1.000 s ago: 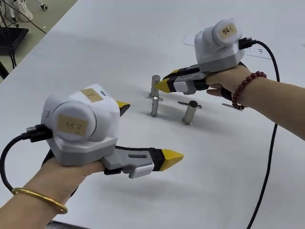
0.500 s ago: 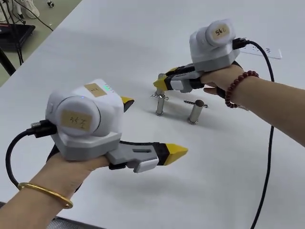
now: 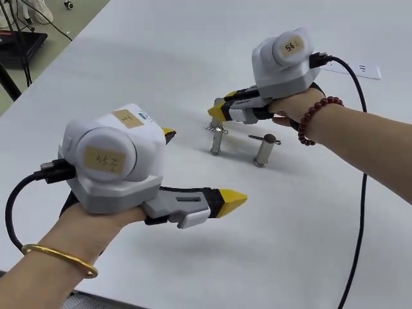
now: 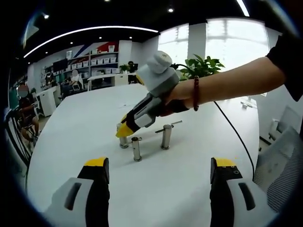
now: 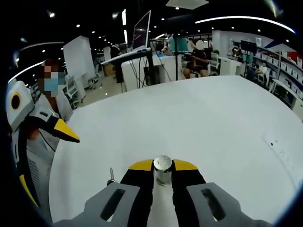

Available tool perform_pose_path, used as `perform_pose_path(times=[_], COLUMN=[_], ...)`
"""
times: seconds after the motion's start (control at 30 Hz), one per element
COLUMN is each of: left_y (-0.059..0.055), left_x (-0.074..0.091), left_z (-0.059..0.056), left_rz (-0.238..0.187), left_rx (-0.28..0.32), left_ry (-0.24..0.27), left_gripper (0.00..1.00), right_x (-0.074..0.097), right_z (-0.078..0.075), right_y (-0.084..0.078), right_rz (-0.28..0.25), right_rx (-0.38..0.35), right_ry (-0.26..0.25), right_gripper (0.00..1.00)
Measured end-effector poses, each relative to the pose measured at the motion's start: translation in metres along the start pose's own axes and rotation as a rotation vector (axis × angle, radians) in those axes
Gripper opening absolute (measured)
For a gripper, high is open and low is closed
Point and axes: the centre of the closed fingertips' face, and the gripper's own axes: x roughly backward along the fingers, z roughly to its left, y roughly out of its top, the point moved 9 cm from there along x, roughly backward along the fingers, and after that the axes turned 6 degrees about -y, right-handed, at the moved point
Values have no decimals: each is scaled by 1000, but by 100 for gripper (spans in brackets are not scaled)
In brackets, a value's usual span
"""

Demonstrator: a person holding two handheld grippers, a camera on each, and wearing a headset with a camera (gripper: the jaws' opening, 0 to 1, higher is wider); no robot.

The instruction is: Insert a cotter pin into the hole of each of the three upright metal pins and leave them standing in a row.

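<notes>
Hardly anything has shifted over the last second: the right tongs [image 3: 216,112] stay at the back of the little group, and the left tongs [image 3: 199,166] keep hovering off to the near side. On the white surface [image 3: 161,58] the three uprights stand close together. A black cable [image 3: 360,193] trails from the right tongs toward the near edge, and a white power strip [image 3: 364,69] lies beyond them, well apart from the work. The hand on the right tongs wears a red bead bracelet [image 3: 313,116]; the other wrist carries a gold bangle [image 3: 61,259].

From the head view the body of the right tongs hides most of the far metal pin [image 5: 162,162]. In the right gripper view the yellow-tipped jaws are closed on that pin just under its round top, and it stands upright on the surface. Just in front of it stands the near metal pin [image 3: 217,140] with one cotter pin [image 3: 210,129] through its top. Beside that, the right-hand metal pin [image 3: 263,151] carries a second cotter pin [image 3: 260,137]. Whether the held pin has one I cannot tell.

The left tongs are wide apart, holding nothing, and well short of the pins.
</notes>
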Motion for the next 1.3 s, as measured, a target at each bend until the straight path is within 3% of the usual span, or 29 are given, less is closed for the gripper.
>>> perform_pose_path(times=[0.2, 0.57, 1.3], left_y=[-1, 0, 2], left_x=[-1, 0, -1], left_z=[-1, -2, -6], left_rz=[9, -20, -38], left_rx=[-3, 30, 20], left_ry=[-7, -30, -52], left_gripper=[87, 90, 89], right_x=[1, 19, 87], right_z=[-1, -8, -38], right_y=[0, -13, -60], right_rz=[9, 25, 66], right_rx=[15, -7, -68], right_ry=[-5, -40, -178], right_gripper=[8, 8, 8])
